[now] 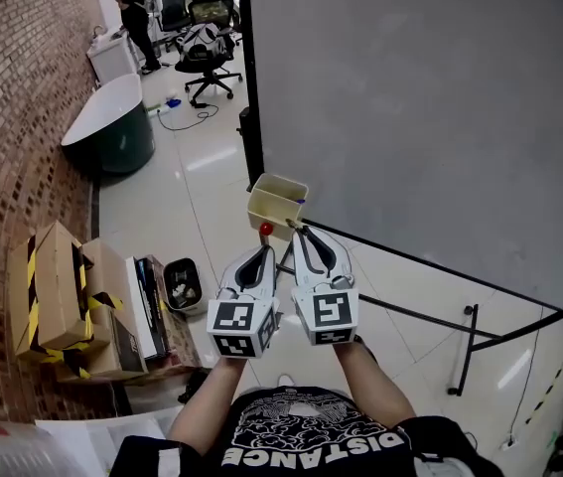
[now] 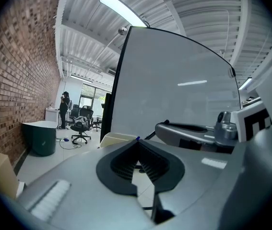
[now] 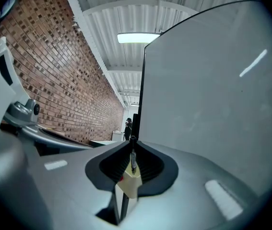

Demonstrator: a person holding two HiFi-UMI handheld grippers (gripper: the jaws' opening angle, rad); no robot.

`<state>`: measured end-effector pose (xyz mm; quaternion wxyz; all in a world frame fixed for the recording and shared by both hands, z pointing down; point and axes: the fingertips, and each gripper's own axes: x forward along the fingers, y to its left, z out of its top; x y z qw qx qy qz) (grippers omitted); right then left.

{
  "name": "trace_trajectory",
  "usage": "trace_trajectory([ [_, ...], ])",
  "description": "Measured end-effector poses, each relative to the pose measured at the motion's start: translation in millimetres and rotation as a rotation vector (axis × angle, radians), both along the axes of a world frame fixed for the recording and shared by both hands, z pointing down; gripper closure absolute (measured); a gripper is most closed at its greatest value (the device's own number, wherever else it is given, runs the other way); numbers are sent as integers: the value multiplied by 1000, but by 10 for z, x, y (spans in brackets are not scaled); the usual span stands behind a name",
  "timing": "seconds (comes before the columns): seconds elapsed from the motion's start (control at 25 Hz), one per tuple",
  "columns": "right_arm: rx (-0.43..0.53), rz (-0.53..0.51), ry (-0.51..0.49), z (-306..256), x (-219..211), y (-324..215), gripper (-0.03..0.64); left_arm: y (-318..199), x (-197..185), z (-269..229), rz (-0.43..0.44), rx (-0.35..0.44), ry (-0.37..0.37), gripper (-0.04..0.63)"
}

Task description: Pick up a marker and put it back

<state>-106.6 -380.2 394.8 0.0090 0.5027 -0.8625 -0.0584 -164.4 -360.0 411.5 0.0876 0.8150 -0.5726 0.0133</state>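
My two grippers are side by side, pointing at a cream tray [image 1: 273, 207] fixed to the lower corner of the whiteboard [image 1: 420, 107]. The right gripper [image 1: 296, 229] is shut on a thin dark marker [image 3: 133, 161], which stands upright between its tips just above the tray [image 3: 132, 186]. A small red end [image 1: 266, 229] shows beside those tips; I cannot tell what it belongs to. The left gripper [image 1: 265, 253] is slightly behind, its jaws shut with nothing between them [image 2: 137, 142]. A blue tip pokes out at the tray's right rim [image 1: 301, 201].
Cardboard boxes [image 1: 58, 286] are stacked against the brick wall at the left. A dark round tub [image 1: 112, 127], an office chair [image 1: 207, 63] and a person [image 1: 134, 13] are farther back. The whiteboard's black stand legs [image 1: 470, 346] cross the floor at the right.
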Motion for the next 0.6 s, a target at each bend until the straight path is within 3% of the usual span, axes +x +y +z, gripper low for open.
trace_trajectory([
  [0.6,107,-43,-57,-538,276,711,583,452,245,-170,-28,79,-2,591],
])
